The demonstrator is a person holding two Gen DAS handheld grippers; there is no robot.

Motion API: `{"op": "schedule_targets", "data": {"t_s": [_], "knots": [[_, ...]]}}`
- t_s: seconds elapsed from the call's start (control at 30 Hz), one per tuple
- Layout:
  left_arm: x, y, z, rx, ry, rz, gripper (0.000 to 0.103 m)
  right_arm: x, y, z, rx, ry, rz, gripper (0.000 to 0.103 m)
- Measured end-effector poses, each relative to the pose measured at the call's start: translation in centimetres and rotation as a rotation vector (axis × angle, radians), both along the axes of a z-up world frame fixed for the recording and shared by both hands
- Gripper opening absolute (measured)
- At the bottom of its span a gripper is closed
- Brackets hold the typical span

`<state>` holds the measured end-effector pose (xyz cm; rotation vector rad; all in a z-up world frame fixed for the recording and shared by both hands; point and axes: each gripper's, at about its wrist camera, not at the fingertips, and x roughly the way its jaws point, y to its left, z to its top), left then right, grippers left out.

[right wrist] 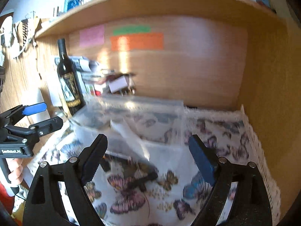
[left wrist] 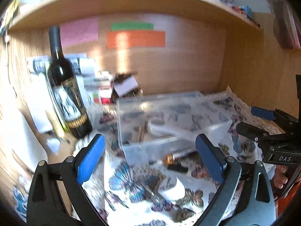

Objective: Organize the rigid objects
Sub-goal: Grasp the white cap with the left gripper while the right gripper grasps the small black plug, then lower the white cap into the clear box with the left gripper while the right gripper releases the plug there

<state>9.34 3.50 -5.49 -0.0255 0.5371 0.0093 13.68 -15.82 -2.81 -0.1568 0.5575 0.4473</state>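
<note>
Here we are with our left hand-held gripper (left wrist: pixel 150 158) spread wide and carrying nothing, its blue pads (left wrist: pixel 90 158) hanging over the butterfly cloth (left wrist: pixel 131 184) that covers the counter. Our right hand-held gripper (right wrist: pixel 148 160) is released too, jaws wide apart and bare, poised just short of the clear plastic box (right wrist: pixel 131 120); from the left wrist view we also catch it off to the right side. Everything is smeared by motion, so we go carefully on detail. Between the left pads and a little beyond lies a slim cylindrical thing with a gold-coloured end (left wrist: pixel 178 155), resting on the cloth against the near wall of the clear plastic box (left wrist: pixel 169 113), with a short black piece (left wrist: pixel 177 168) just beside it; what either one is we cannot tell. A small white object (left wrist: pixel 175 188) sits nearer to us on the cloth. We judge the slim cylinder light, stiff and likely to roll, so we would close across its middle, pads square to its length, rather than near the smooth gold tip where it could squirt out. The box looks thin-walled, light and slick; its contents are too blurred to name. We would take it by a rim or wall with a gentle squeeze, since such plastic may flex. Farther left stands a dark wine bottle (left wrist: pixel 65 86), upright near the box, heavy and breakable by our reckoning, so we keep well clear of it.
</note>
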Motion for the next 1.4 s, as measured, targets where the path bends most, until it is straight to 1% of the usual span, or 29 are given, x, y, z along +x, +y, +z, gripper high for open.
{"op": "schedule_targets", "data": {"t_s": [0.13,0.17,0.2,0.27,0.37,0.43,0.5,0.57,0.63,0.67,0.7,0.73,0.77,0.8,0.87,0.97,1.1,1.2,1.4], "knots": [[0.3,-0.2,-2.6,-0.039,0.077,-0.031,0.098,0.3,-0.8,-2.6,-0.009,0.086,-0.018,0.087],[0.6,-0.3,-3.4,-0.064,0.108,-0.051,0.093,0.5,-0.9,-3.3,-0.01,0.108,-0.026,0.087],[0.7,-0.5,-3.9,-0.074,0.125,-0.06,0.085,0.5,-0.9,-3.8,-0.007,0.123,-0.032,0.087],[1.1,-1.2,-5.0,-0.077,0.164,-0.083,0.078,0.7,-0.9,-4.9,0.009,0.167,-0.032,0.087],[1.2,-1.9,-6.0,-0.069,0.18,-0.094,0.077,1.0,-0.5,-6.4,0.014,0.223,-0.032,0.086],[1.2,-2.1,-6.7,-0.063,0.198,-0.105,0.072,1.1,-0.1,-6.9,0.013,0.245,-0.029,0.085],[1.2,-2.2,-7.3,-0.06,0.219,-0.118,0.065,1.3,0.3,-7.3,0.014,0.266,-0.015,0.075],[1.4,-2.4,-7.9,-0.061,0.241,-0.128,0.063,1.5,0.6,-7.7,0.022,0.286,-0.019,0.07],[1.4,-2.5,-8.4,-0.062,0.254,-0.131,0.062,1.7,0.8,-8.2,0.029,0.303,-0.028,0.067],[1.3,-2.4,-8.6,-0.062,0.257,-0.133,0.062,1.8,0.9,-8.4,0.02,0.305,-0.042,0.062],[1.3,-2.5,-8.8,-0.067,0.262,-0.135,0.06,2.0,0.9,-8.6,0.009,0.307,-0.057,0.056],[1.5,-2.4,-8.9,-0.071,0.268,-0.137,0.057,2.1,0.9,-8.7,0.006,0.316,-0.057,0.052],[1.5,-2.4,-9.1,-0.079,0.278,-0.142,0.05,2.3,1.0,-8.9,0.003,0.326,-0.054,0.043],[1.6,-2.4,-9.3,-0.084,0.285,-0.143,0.045,2.5,1.0,-9.1,0.003,0.34,-0.048,0.033],[1.4,-2.2,-9.4,-0.095,0.28,-0.143,0.045,2.7,1.0,-9.3,-0.003,0.353,-0.053,0.023],[1.3,-2.1,-9.1,-0.095,0.259,-0.137,0.045,2.3,1.0,-9.1,-0.011,0.326,-0.057,0.02],[1.0,-1.6,-8.3,-0.109,0.23,-0.125,0.045,1.6,1.1,-8.6,-0.023,0.28,-0.053,0.02],[0.8,-1.2,-7.4,-0.111,0.204,-0.113,0.045,1.1,0.9,-7.9,-0.009,0.258,-0.041,0.02],[0.2,-0.5,-4.6,-0.104,0.121,-0.082,0.045,0.5,0.6,-5.6,0.031,0.203,-0.026,0.02]]}}
